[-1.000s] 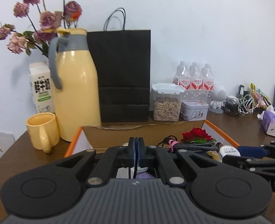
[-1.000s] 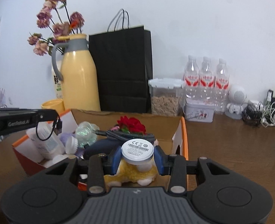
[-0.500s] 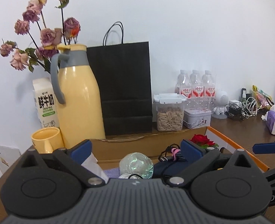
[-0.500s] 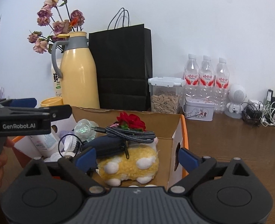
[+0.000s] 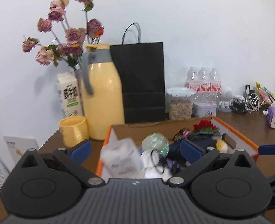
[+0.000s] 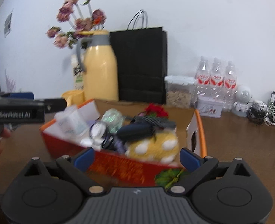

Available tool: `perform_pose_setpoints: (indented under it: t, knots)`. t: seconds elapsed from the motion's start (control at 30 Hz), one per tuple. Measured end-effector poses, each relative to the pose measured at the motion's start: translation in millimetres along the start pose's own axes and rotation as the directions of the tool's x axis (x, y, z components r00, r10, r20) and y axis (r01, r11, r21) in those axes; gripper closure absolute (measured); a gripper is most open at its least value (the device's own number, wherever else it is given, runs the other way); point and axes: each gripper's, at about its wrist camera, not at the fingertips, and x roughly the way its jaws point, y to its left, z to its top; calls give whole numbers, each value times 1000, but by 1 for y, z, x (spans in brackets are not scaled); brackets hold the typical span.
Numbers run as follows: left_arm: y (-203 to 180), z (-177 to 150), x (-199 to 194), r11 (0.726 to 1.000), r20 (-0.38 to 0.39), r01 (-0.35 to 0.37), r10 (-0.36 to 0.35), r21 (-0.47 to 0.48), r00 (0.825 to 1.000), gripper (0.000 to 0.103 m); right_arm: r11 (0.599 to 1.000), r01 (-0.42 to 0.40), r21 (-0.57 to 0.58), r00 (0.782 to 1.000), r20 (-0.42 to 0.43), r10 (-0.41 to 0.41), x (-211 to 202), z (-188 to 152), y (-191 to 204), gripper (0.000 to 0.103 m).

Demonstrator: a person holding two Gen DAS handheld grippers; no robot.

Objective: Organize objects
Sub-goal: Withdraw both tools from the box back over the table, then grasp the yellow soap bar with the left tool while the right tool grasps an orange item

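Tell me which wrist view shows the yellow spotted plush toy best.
Right wrist. The yellow plush toy lies in the box near its front wall, with its white spots and most of its body visible, though blurred. The left wrist view shows only a small yellow patch of it, behind that gripper's finger and the dark things in the box.

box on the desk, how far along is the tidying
Mostly done, it seems: the box already holds the yellow plush, dark case and clear ball. Nothing in hand: left tool open, right tool opening, both empty. Cables remain loose on the desk.
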Motion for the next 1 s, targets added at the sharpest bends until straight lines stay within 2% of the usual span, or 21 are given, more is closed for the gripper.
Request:
perform_pose_setpoints:
  t: [0.13, 0.23, 0.33, 0.47, 0.5, 0.57, 0.67, 1.0]
  knots:
    - [14, -13, -13, 1000, -48, -27, 27, 1, 998, 0, 999, -40, -17, 997, -68, 38, -6, -18, 13, 5]
    - [23, -25, -21, 999, -88, -48, 48, 2, 995, 0, 997, -75, -28, 989, -126, 71, -8, -34, 24, 10]
    - [32, -38, -28, 998, -127, -64, 62, -8, 990, 0, 992, -123, -40, 977, -183, 114, -8, -47, 36, 26]
    - [41, -52, -36, 997, -171, -78, 72, -28, 983, 0, 984, -172, -45, 959, -235, 157, -5, -58, 50, 58]
    - [43, -54, -37, 996, -177, -80, 73, -31, 981, 0, 983, -179, -47, 957, -240, 163, -3, -59, 52, 65]
    - [45, -58, -39, 996, -187, -83, 75, -36, 979, 0, 981, -185, -57, 956, -241, 166, -3, -60, 57, 71]
    - [48, -62, -41, 996, -199, -83, 73, -44, 977, 0, 979, -193, -58, 955, -240, 174, -3, -60, 61, 91]
    - [40, -65, -25, 996, -231, -73, 59, -52, 971, 0, 982, -181, -58, 966, -197, 166, -6, -55, 54, 91]
